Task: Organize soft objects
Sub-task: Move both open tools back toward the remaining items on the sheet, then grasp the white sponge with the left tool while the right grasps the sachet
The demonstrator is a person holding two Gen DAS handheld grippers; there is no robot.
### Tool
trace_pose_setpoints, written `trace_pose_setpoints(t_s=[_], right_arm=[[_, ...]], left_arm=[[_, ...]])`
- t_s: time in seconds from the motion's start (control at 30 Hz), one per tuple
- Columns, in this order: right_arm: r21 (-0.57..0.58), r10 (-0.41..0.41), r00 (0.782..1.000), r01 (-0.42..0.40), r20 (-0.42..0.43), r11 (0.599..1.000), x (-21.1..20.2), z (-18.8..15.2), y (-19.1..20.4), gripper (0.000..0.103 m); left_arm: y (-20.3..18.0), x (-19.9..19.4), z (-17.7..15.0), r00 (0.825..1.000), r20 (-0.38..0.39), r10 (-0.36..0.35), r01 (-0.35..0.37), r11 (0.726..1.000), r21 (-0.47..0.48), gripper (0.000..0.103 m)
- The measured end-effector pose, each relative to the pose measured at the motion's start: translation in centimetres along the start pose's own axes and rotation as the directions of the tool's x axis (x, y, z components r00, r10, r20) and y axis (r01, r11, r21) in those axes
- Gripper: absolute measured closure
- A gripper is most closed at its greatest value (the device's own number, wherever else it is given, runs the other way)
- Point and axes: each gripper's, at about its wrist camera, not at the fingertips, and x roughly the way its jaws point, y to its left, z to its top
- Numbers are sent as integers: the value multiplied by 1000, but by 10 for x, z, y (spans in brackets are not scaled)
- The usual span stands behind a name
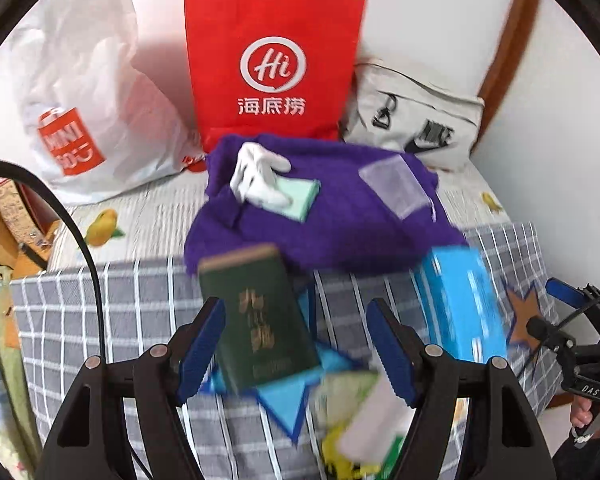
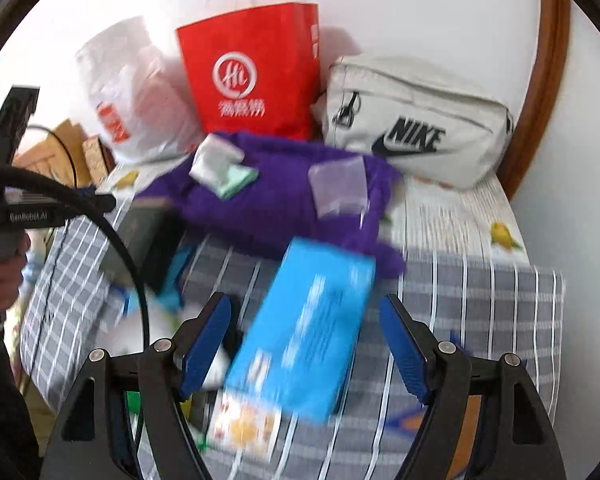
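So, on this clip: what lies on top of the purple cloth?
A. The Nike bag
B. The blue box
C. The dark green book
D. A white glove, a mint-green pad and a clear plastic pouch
D: the white glove, the mint-green pad and the clear plastic pouch rest on the purple cloth; the other items sit around it.

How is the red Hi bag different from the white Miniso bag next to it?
The red Haidilao paper bag stands stiff and upright, while the white Miniso plastic bag slumps, soft and crinkled. The paper bag is red all over with a white logo; the plastic bag is white with a red logo. Both sit at the back of the bed against the wall, behind the purple towel.
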Motion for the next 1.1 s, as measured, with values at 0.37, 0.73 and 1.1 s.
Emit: trace_pose_setpoints(t_s=[0.37, 0.73, 1.1], right_arm=[[90, 54, 986, -40, -160, 995, 51, -102, 25, 21], [92, -29, 989, 43, -143, 995, 80, -110, 43, 13], [135, 7, 994, 8, -106, 991, 61, -115, 27, 56]], left_arm=[[-16, -31, -73, 1000, -6, -20, 20, 999, -37, 31], [-16, -33, -110, 998, -41, -53, 50, 995, -83, 31], [-16, -29, -120, 998, -39, -42, 40, 997, -74, 31]])
